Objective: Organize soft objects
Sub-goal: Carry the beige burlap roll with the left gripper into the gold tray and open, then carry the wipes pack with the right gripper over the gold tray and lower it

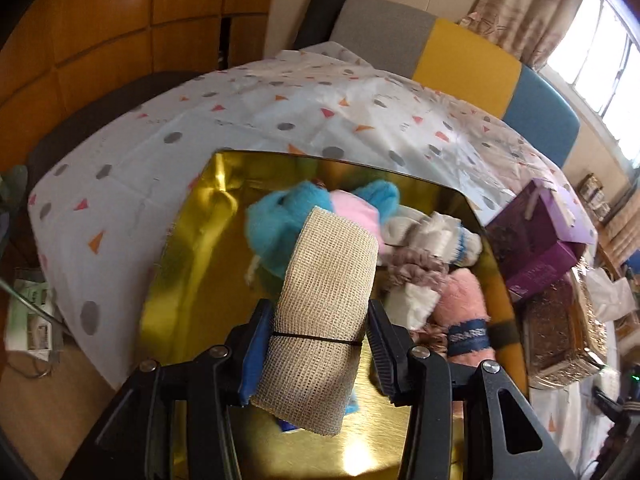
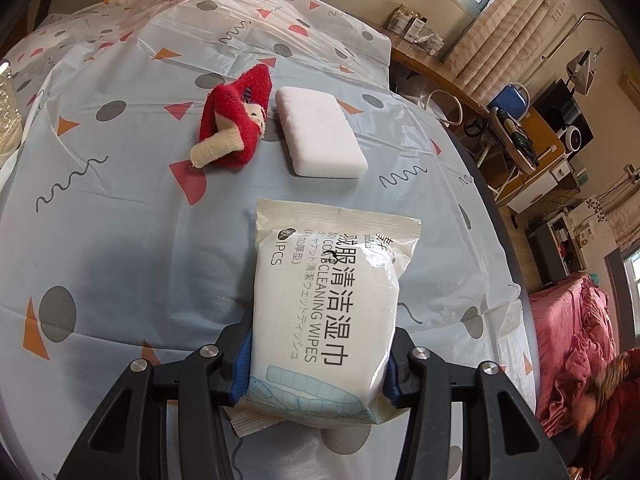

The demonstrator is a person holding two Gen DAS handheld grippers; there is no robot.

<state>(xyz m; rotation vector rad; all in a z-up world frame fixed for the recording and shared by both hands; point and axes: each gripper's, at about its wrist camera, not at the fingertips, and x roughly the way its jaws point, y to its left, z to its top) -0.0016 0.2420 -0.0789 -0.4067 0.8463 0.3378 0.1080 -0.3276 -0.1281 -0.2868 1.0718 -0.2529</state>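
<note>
- The left gripper [image 1: 320,344] pinches a beige roll of coarse open-weave burlap ribbon [image 1: 326,304], bound by a thin dark band; both black jaws press its sides and the roll stands up between them, tilted slightly to the right.
- The left gripper points steeply down over a shiny gold box [image 1: 192,264], so the roll hangs above the box's open inside.
- Already in the box lie a fluffy blue and pink plush piece [image 1: 280,216], white socks with blue trim [image 1: 436,236], a mauve ruffled scrunchie [image 1: 416,266] and a pink furry item with a dark blue label band [image 1: 466,312], crowded at the far and right side; the near left of the box is bare gold.
- Just beside the box on the right stand a purple carton [image 1: 540,236] and a glittery gold woven basket [image 1: 560,340], all on a white tablecloth with grey dots and orange triangles [image 1: 160,128].
- The right gripper [image 2: 320,364] clamps a white soft pack of cleaning wipes [image 2: 332,300] by its near end, the pack reaching away from the jaws over the cloth.
- Only the right wrist view shows what lies beyond the pack: a red fuzzy sock with a cream toe [image 2: 236,120] and, just beside it, a white rectangular sponge block [image 2: 320,136], well apart from the pack.
- The gold box and its contents appear only in the left wrist view.
- The right gripper also points steeply down at the table.
</note>
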